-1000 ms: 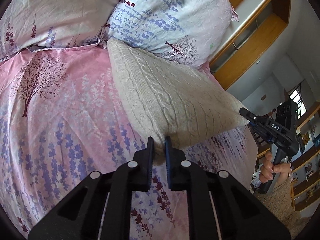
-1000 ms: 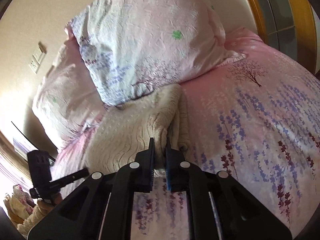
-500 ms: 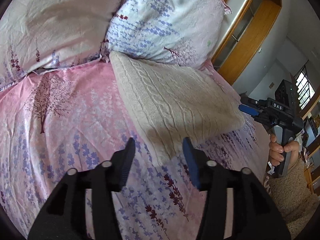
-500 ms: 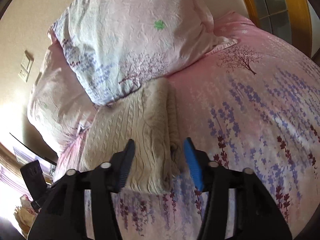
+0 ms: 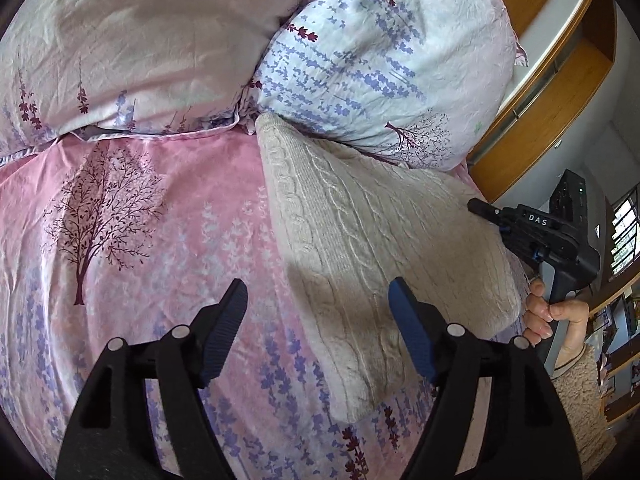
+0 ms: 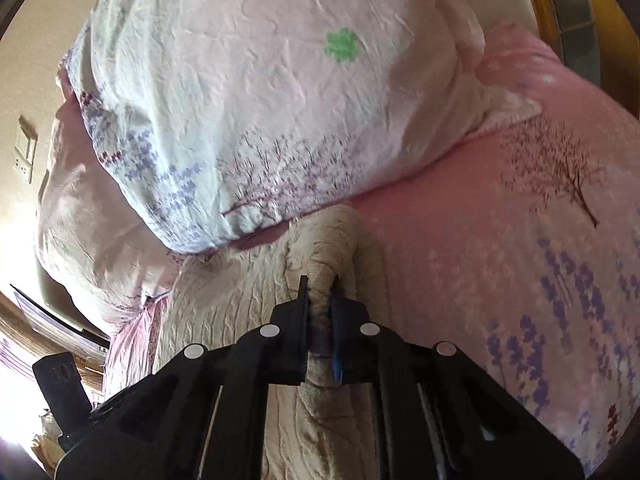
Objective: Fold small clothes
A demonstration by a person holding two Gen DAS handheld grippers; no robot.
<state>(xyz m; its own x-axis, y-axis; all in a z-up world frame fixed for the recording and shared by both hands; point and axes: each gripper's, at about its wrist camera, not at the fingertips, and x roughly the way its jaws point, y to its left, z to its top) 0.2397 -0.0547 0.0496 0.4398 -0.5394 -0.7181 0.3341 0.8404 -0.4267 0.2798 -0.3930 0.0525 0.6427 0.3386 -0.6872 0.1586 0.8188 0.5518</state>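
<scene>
A: Biggest first. Bed [image 5: 152, 208] with the pink flowered cover, two pillows [image 5: 380, 60] at the head, cream knit sweater [image 5: 380, 248] folded flat, top edge tucked under the right pillow.

B: What changes?

A: Both grips swap. A second ago both hand-held grippers pinch sweater corners, fabric lifted. Now the left hand-held gripper [image 5: 318, 312] has let go; its jaws have just been opening and stand wide, nothing pressed between the pads. The sweater's near corner lies below them on the bed, not gripped.

B: And the right?

A: Right hand-held gripper [image 6: 319, 304] let go half a second ago, then its jaws have just been closing again. Now they're nearly together, pinching a bunched ridge of the sweater [image 6: 320, 256].

B: Meaning for the task?

A: My read: one fold is laid down, the right is regrasping for the next fold or a tidy-up. Left is free.

B: Sweater versus grippers?

A: In the left view, the sweater runs from under the right pillow down toward the camera, its near corner just ahead of the right-side finger [image 5: 412, 332]. The other hand-held gripper [image 5: 496, 216] touches the far edge, with a hand [image 5: 556, 316] on its grip. In the right view, the ridge sits right between the pads, just below the pillow [image 6: 280, 100].
</scene>
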